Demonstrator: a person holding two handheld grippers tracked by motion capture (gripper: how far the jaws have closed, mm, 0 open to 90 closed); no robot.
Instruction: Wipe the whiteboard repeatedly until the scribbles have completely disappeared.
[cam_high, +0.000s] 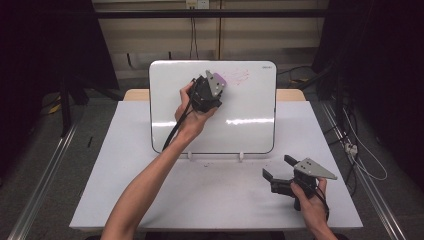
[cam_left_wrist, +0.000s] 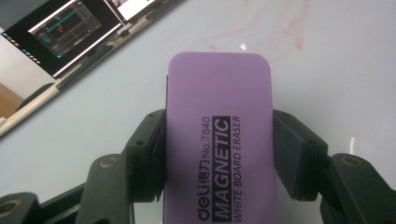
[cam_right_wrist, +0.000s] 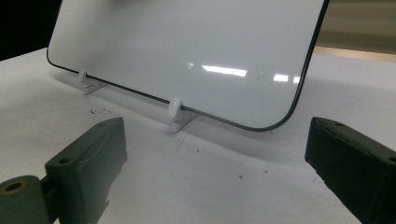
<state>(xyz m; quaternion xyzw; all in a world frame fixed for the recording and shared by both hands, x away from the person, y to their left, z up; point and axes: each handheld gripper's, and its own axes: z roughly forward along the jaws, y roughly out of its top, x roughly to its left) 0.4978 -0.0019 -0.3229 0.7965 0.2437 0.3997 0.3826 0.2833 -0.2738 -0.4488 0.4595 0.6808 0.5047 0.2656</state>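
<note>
Seen from the high view, a person at a white table (cam_high: 150, 200) raises the left gripper (cam_high: 218, 86) against the upper part of a whiteboard (cam_high: 250, 125) propped on two small white clips, a purple eraser (cam_high: 221, 80) showing at the gripper's tip just beside faint reddish marker smears (cam_high: 240, 76); the right gripper (cam_high: 278, 166) rests low near the table's right front corner, well apart from the board, its jaws spread with nothing between them. In the left gripper view, both black jaws are clamped on the long sides of the purple eraser (cam_left_wrist: 219, 140), printed "deli No.7840 MAGNETIC WHITE BOARD ERASER", which lies flat against the glossy board (cam_left_wrist: 336, 70) just below the pink smears (cam_left_wrist: 280, 28). In the right gripper view, the jaws stand wide apart over the bare table (cam_right_wrist: 210, 186), facing the whiteboard's lower edge (cam_right_wrist: 187, 46) and its white support clips (cam_right_wrist: 176, 112).
</note>
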